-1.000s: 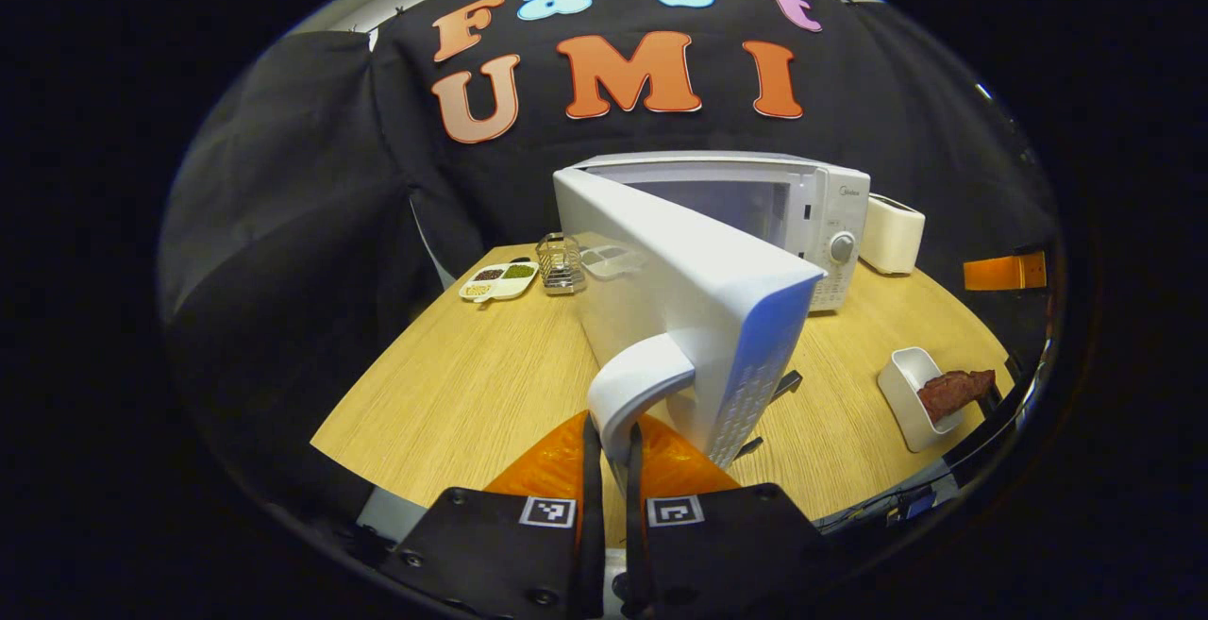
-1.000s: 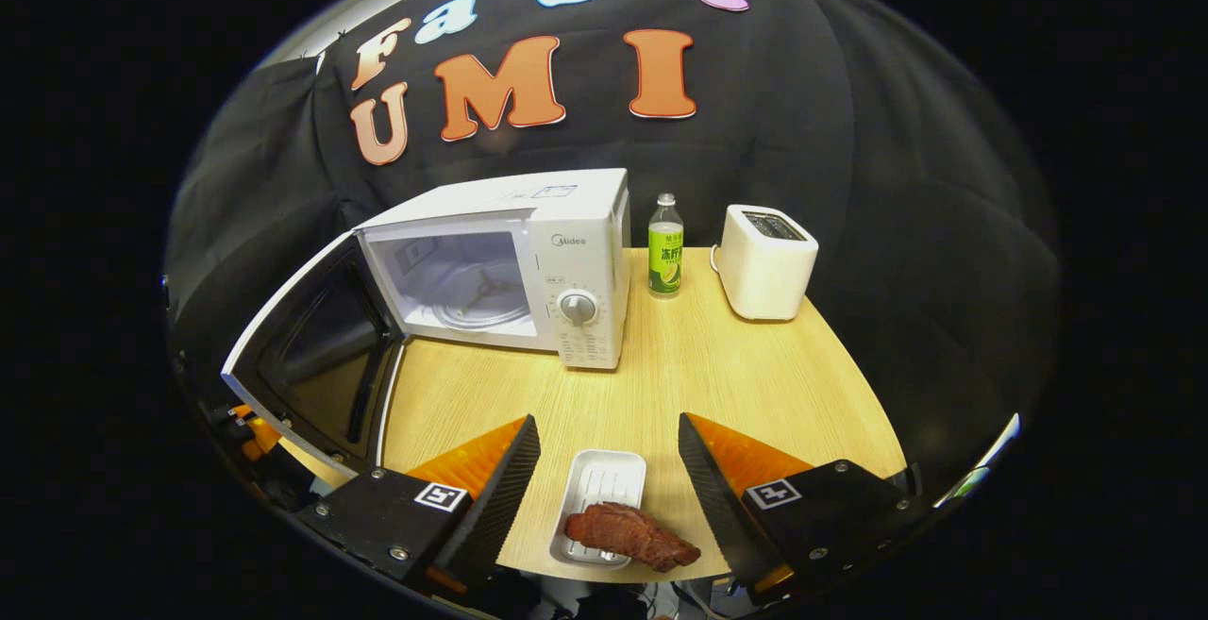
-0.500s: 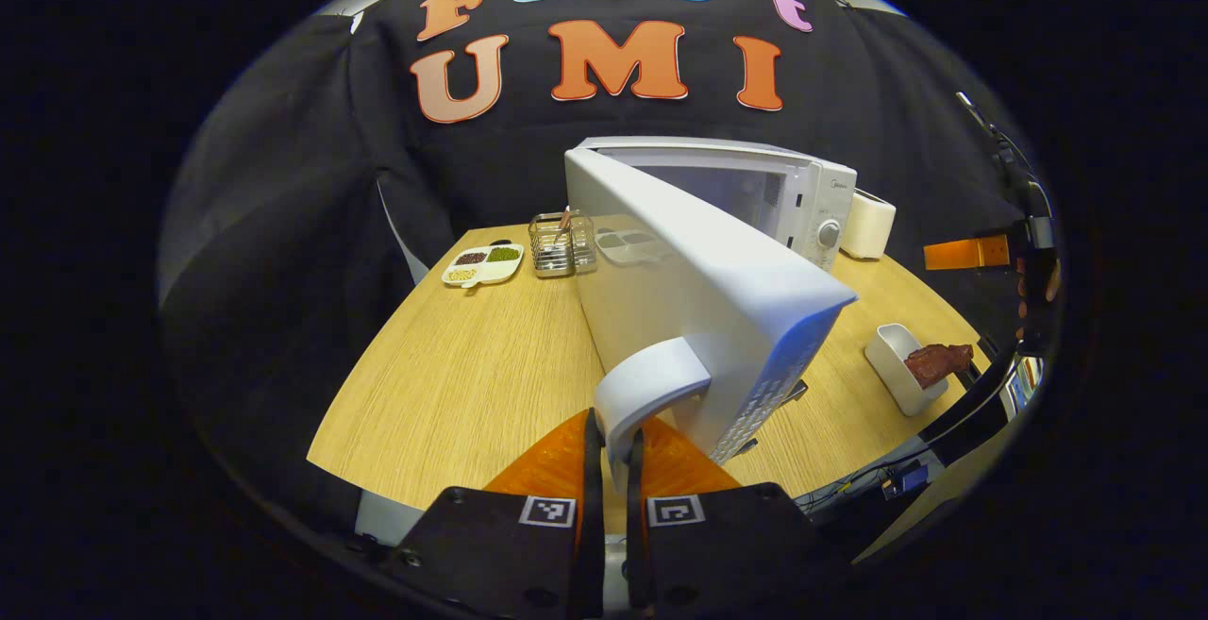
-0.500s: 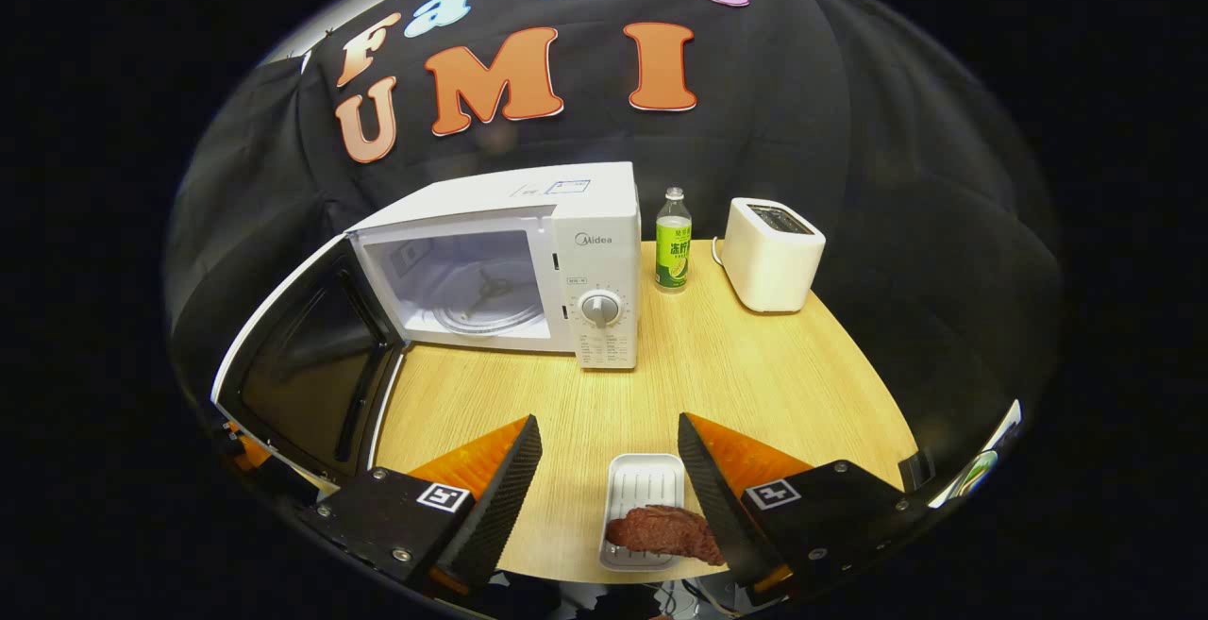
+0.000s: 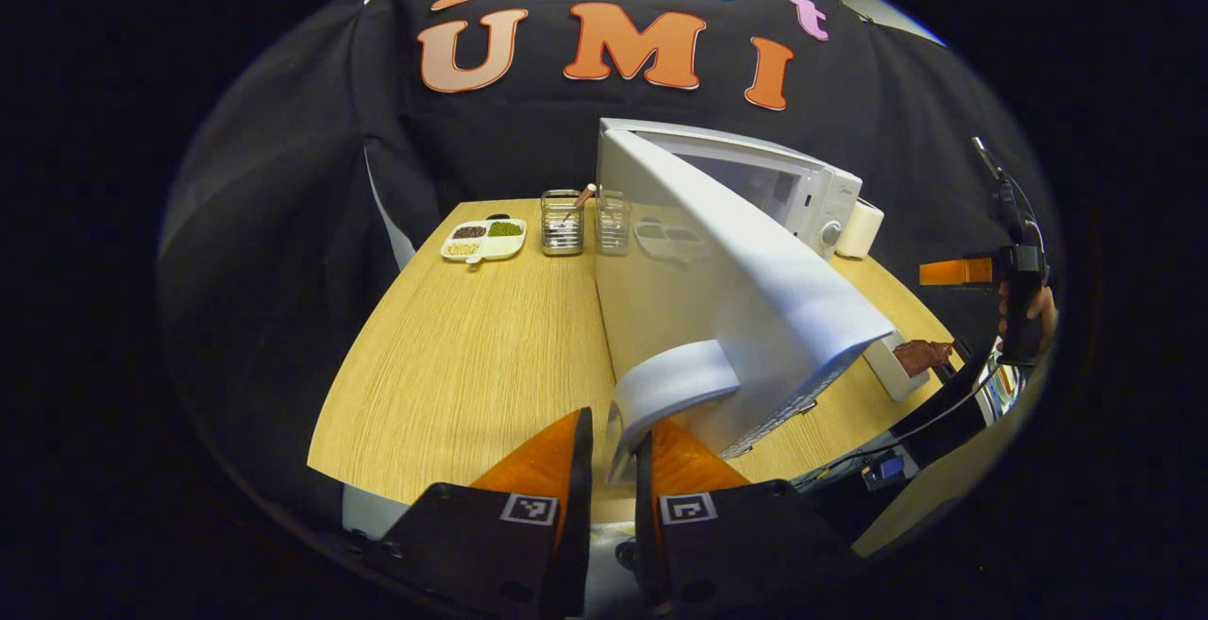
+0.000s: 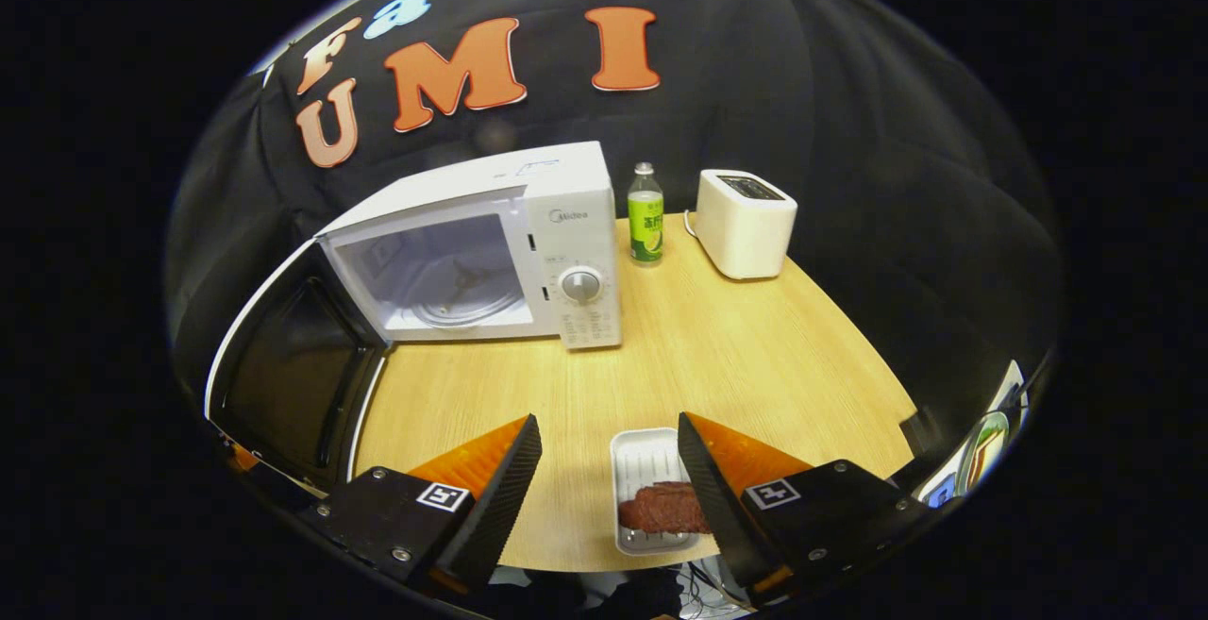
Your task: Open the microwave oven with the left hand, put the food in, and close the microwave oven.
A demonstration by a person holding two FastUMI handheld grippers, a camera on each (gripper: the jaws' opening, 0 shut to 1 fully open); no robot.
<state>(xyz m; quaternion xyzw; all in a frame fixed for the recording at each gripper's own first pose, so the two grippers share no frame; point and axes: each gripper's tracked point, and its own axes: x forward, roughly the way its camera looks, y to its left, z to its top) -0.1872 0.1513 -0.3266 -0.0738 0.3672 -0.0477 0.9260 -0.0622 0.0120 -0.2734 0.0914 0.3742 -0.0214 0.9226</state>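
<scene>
The white microwave stands at the back of the table, its cavity showing. Its door is swung wide to the left. In the left gripper view the door runs toward me, and its white handle ends between the fingers of my left gripper. Those fingers stand slightly apart, with a small gap on the left side of the handle. A white tray with a piece of dark red meat lies at the near table edge. My right gripper is wide open above it, the tray close to its right finger.
A green bottle and a white toaster stand right of the microwave. Left of the door are a divided dish and a wire holder. Bare table lies between the tray and the microwave.
The door has swung wider. My left fingers have parted a little around the handle. The right gripper has shifted left, so the tray now lies by its right finger.
</scene>
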